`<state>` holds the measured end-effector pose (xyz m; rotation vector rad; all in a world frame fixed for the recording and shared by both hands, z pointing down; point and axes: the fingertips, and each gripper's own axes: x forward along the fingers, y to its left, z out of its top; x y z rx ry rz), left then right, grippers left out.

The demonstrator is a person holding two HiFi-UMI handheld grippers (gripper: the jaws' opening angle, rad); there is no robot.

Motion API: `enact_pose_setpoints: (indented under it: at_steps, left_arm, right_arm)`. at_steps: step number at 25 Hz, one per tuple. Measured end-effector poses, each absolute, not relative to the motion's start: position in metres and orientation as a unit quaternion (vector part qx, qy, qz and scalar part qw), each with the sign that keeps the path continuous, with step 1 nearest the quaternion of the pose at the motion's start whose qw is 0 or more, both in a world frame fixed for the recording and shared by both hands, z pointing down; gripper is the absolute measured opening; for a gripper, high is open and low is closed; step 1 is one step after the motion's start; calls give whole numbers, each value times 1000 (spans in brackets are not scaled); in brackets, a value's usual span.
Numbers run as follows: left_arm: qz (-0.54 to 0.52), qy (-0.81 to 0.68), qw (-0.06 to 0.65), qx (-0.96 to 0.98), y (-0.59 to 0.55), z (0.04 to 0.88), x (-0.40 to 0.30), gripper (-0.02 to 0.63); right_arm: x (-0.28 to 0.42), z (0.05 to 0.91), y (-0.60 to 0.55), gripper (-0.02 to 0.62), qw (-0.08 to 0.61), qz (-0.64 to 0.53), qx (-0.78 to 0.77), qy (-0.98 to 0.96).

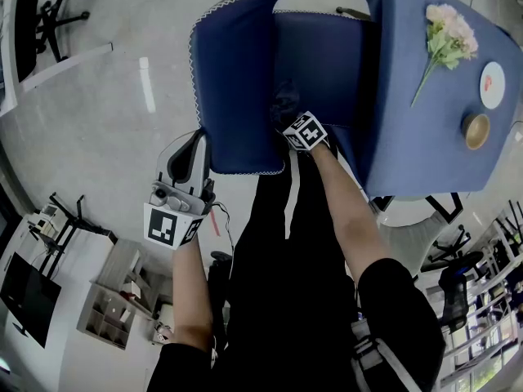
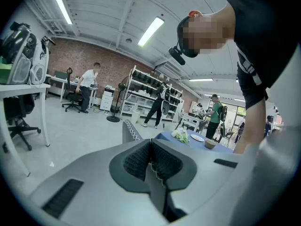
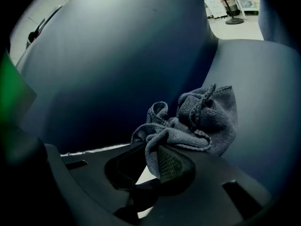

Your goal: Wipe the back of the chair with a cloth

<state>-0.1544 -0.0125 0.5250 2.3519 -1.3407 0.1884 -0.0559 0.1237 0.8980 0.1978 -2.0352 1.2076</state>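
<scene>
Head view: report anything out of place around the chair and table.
Nothing is spilled or damaged. One small oddity: the flowers lie loose on the table with no vase, beside an upright cup and a plate. The cloth is bunched in the right tool, not spread flat.

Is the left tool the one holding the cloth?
No, the left tool has its jaws closed together on nothing, while the cloth is pinched in the right tool.

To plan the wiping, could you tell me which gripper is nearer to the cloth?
Right. The right gripper grips the cloth inside the chair; the left gripper is shut, outside it.
</scene>
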Motion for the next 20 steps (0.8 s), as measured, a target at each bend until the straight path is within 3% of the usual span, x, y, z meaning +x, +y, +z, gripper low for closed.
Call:
enact_pose_setpoints:
  at_steps: [20]
  left_arm:
    - [94,-487,237,835,-11,520,-151,25]
  right_arm:
    - [-34,836,177,58,397,484,42,-779]
